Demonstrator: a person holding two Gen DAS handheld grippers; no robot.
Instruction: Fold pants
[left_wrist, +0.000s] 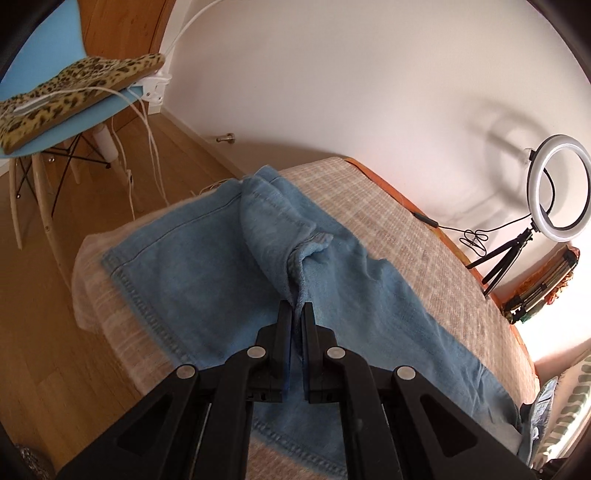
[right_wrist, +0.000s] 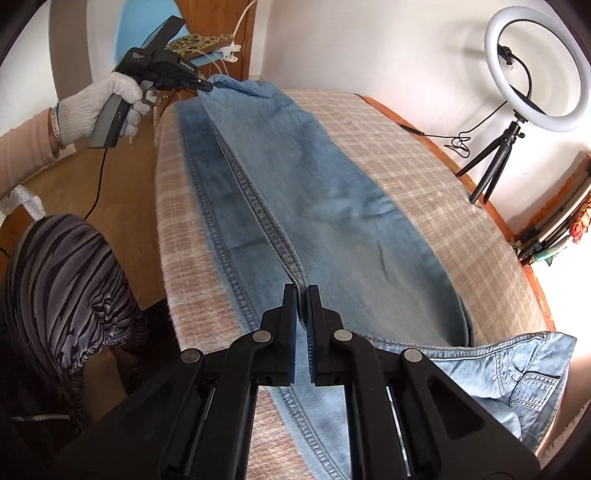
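Light blue denim pants (right_wrist: 314, 206) lie lengthwise on a table with a beige plaid cloth (right_wrist: 424, 177). My right gripper (right_wrist: 302, 290) is shut on the seamed edge of the upper leg and holds it lifted. My left gripper (left_wrist: 296, 306) is shut on the bunched hem end of the pants (left_wrist: 221, 266). In the right wrist view the left gripper (right_wrist: 208, 86) pinches the far end of that same edge, held by a gloved hand. The waist with pockets (right_wrist: 524, 373) hangs near the right.
A ring light on a tripod (right_wrist: 535, 70) stands at the table's far right. A blue chair with a leopard-print cushion (left_wrist: 74, 88) and white cables stands on the wooden floor to the left. The person's striped trousers (right_wrist: 66, 280) are at the table's left edge.
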